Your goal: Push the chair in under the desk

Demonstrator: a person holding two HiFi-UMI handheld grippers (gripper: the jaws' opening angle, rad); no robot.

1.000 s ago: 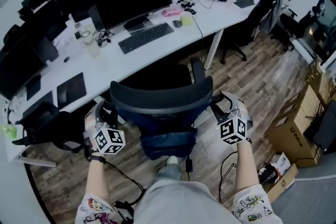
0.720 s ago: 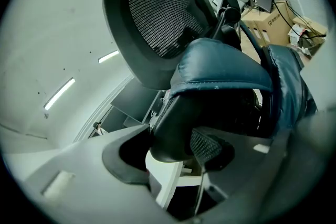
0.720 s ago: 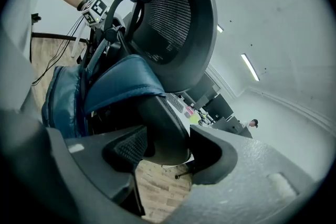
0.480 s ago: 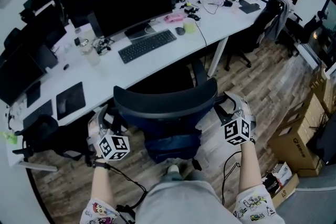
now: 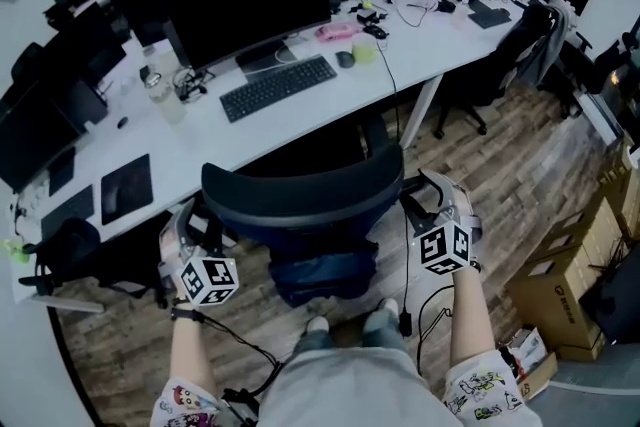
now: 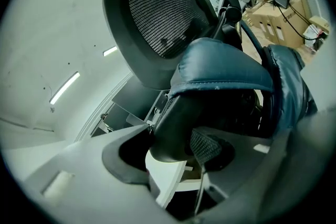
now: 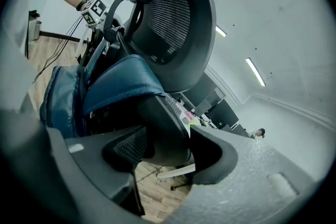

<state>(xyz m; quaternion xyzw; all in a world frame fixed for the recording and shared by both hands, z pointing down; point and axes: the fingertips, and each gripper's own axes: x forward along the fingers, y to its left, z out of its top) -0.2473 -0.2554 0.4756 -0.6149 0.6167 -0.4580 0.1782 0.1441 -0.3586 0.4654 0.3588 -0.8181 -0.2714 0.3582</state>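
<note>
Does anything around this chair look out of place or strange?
A dark blue padded item, jacket or cushion, is bunched on the office chair below its backrest. Nothing looks spilled or broken.

One chair (image 5: 300,195), one keyboard (image 5: 278,87), perhaps seven monitors (image 5: 250,0).
</note>
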